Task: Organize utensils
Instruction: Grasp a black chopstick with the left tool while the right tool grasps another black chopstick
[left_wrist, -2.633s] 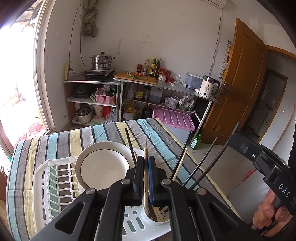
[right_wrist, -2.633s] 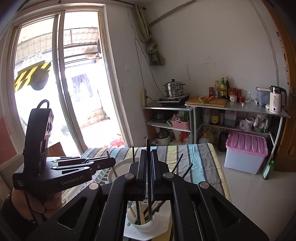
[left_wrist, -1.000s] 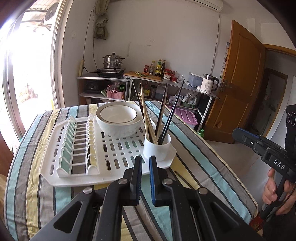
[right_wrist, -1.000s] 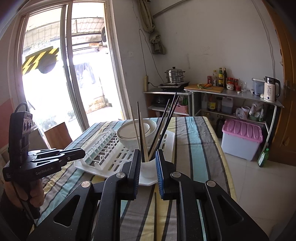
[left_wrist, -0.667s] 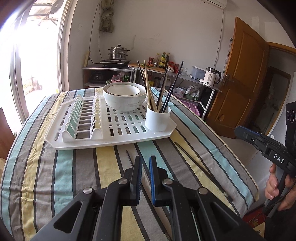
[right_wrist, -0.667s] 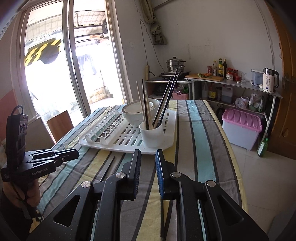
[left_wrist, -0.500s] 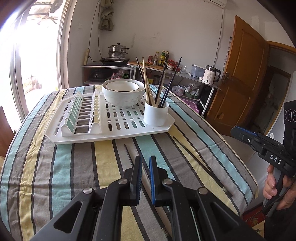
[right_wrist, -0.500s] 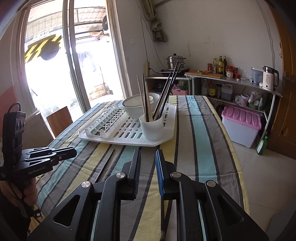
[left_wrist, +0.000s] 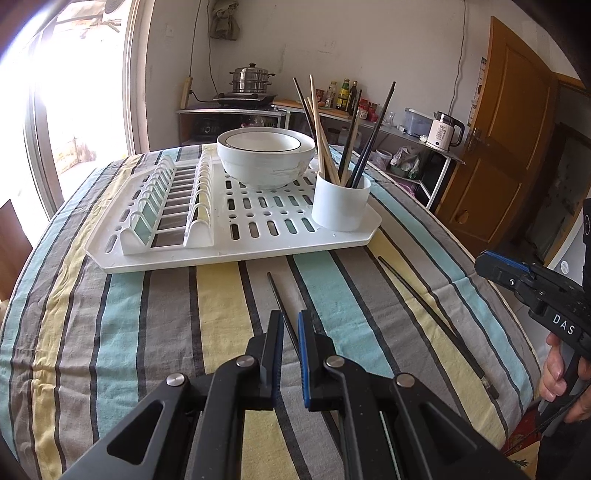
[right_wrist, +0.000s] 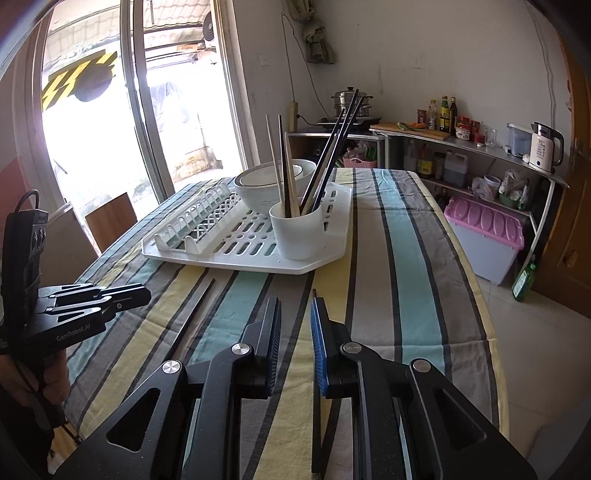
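Striped cloth (left_wrist: 129, 332) covers the table. At its far left sits the white dish rack (left_wrist: 110, 254), carrying a bowl (left_wrist: 266, 162) and, at the rack's right corner, a white cup (left_wrist: 340, 206) with several chopsticks (left_wrist: 321, 140) standing upright in it.

Two dark chopsticks remain loose on the cloth, in front of the rack and apart from it. The near chopstick (left_wrist: 279, 299) lies lengthwise, directly ahead of the left gripper (left_wrist: 290, 317), and its lower end shows through the slit between the fingers. The far chopstick (left_wrist: 436, 325) lies diagonally towards the right edge, and the right wrist view shows it running beneath the right gripper (right_wrist: 295, 306).

Left gripper: jaws all but closed, only a slit between them, holding nothing. Right gripper: jaws parted a little wider, also holding nothing.

Step in hand, as judged: pick up the loose chopsticks for the cup.

- The left jaws appear too narrow to straddle the stick and should part first.
- Each gripper should sit square across its stick with the pads low.
- The pads should take the stick, not a fold of cloth.
- A grip near the stick's middle would limit swing on the lift.

Pose: both grippers pitch forward and down towards the table, side by side, without marked roll. A hand (left_wrist: 557, 373) holds the right gripper's handle at the right edge
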